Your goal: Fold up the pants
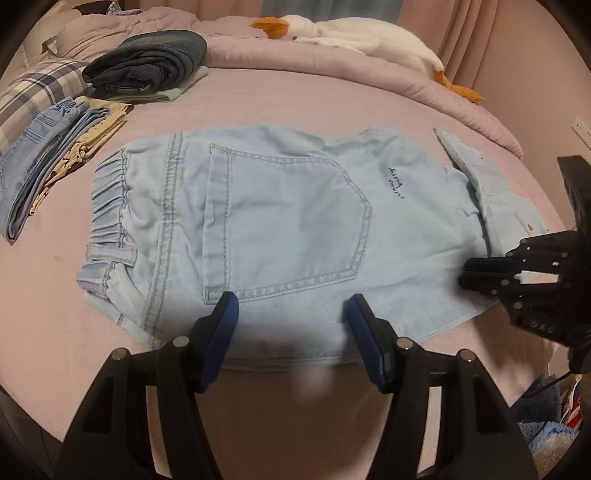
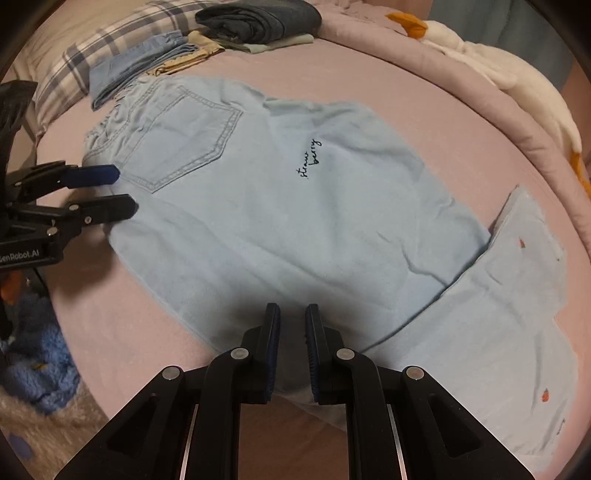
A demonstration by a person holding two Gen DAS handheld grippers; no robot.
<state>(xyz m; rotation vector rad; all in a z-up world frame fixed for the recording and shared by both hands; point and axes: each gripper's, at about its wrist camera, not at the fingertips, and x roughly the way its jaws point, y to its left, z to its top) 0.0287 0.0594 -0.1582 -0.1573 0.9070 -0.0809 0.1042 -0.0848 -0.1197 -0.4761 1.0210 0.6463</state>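
Your light blue denim pants (image 1: 280,221) lie flat on the pink bed (image 1: 295,99), back side up, with the elastic waistband (image 1: 109,195) to your left and a patch pocket (image 1: 284,218) facing you. Small dark script embroidery (image 2: 308,158) sits past the pocket. Toward your right, a leg end (image 2: 517,280) is turned up and lies angled over the rest of the fabric, dotted with tiny red marks.

Your left claw (image 1: 290,306) stands wide open at the near hem, its blue pads resting on or just above the denim below the pocket; nothing is between them. Your right claw (image 2: 291,321) has its pads nearly together with a narrow gap, over the near edge of the pants, and you cannot tell from here whether any cloth is pinched.

Beyond the waistband, a stack of folded blue jeans (image 1: 40,173) on cream clothes lies just beside the pants. Farther back sits a dark folded garment (image 1: 147,66) on a pale green one, next to a plaid pillow (image 1: 40,88). A white plush goose (image 1: 354,33) lies along the rolled quilt (image 1: 369,74) at the far edge, well apart.
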